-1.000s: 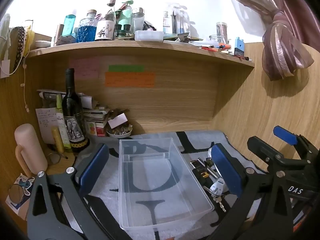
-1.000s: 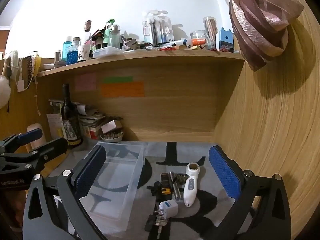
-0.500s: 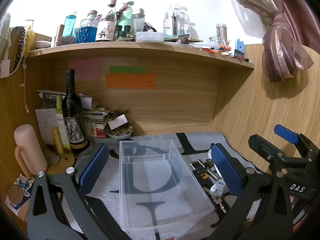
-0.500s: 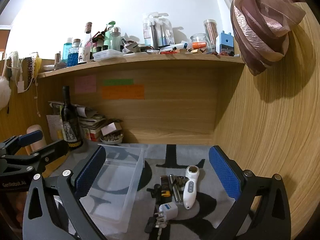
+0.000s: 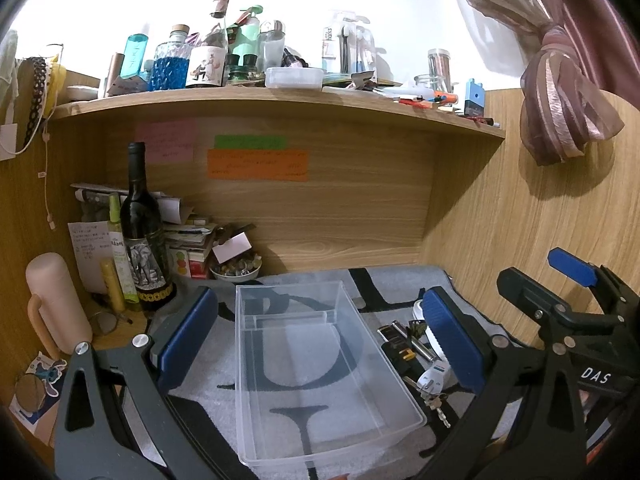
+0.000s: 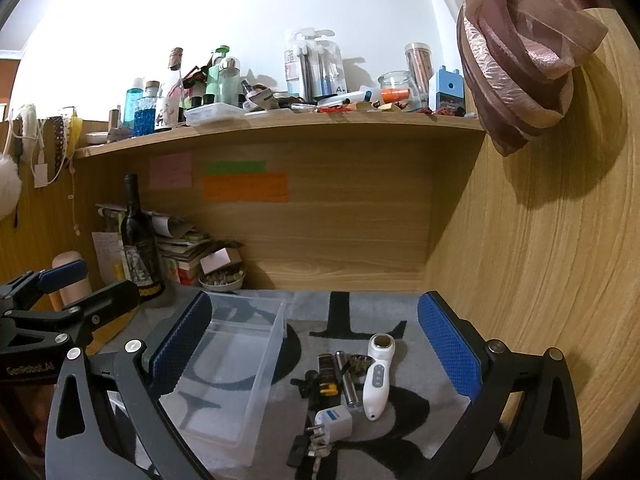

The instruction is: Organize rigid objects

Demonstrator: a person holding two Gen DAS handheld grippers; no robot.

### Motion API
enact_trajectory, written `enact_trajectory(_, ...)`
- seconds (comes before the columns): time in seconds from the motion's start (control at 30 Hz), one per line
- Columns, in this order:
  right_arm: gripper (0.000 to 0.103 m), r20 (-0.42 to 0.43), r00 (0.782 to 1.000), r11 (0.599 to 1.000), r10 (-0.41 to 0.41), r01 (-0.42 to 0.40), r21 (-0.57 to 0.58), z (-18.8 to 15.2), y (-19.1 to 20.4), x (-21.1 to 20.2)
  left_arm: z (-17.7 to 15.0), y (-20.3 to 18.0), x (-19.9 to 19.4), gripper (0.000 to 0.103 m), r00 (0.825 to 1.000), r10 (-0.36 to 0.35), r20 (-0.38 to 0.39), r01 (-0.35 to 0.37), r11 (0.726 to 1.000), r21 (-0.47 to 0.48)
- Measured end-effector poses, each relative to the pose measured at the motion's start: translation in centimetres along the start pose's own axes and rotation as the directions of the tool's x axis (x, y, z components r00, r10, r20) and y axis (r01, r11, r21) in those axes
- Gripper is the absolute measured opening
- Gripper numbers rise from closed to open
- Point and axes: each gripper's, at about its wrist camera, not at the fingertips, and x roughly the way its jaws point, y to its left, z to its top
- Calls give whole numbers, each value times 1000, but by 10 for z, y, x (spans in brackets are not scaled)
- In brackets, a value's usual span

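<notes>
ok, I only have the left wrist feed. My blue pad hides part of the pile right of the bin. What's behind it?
Observer: A white handheld device lying flat, round head pointing away from the grippers.
Operator: Anything near its tail end?
Observer: A white plug adapter, keys just in front of it.
Operator: Is the right gripper on anything?
Observer: No, right gripper is open, holding nothing, pile between its pads.
</notes>
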Motion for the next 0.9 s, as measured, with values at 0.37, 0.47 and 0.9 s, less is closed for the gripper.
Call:
enact_trajectory(0.37, 103, 1, 1000, 1000, -2, 2, -6, 1, 1, -1, 0, -2, -1, 103, 1000, 0, 7, 0, 1000, 4)
enact_trajectory(0.47, 103, 5, 1000, 1000, -6, 6, -10, 1, 2, -2, 0, -2, -2, 103, 1000, 0, 8, 0, 1000, 4)
enact_trajectory(0.9, 103, 8, 1000, 1000, -9, 9, -19, 1, 2, -2, 1, -2, -5, 103, 1000, 0, 16, 0, 1000, 8)
